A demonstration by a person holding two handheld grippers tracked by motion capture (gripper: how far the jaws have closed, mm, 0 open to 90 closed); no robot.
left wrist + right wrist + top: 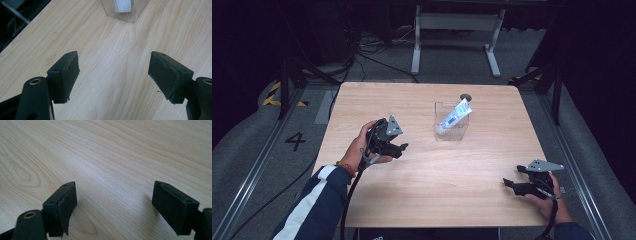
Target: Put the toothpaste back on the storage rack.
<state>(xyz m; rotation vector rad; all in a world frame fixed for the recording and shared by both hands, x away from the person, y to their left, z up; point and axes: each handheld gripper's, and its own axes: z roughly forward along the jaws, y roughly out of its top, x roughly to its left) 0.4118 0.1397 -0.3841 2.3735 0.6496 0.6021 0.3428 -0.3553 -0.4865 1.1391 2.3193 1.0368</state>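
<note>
A clear plastic box stands on the wooden table, right of centre toward the back. A white and blue tube leans in it, its cap poking above the rim. My left gripper hovers left of the box, held in a hand with a blue and white sleeve. Its jaws stand open with nothing between them. In the left gripper view the open left gripper points at bare wood, with the box and tube ahead. My right gripper rests near the front right corner; the right gripper is open over bare wood.
Beyond the far edge stands a white metal frame on a grey floor, with cables at the back left. Dark stands flank the table. A floor marking "4" lies at the left.
</note>
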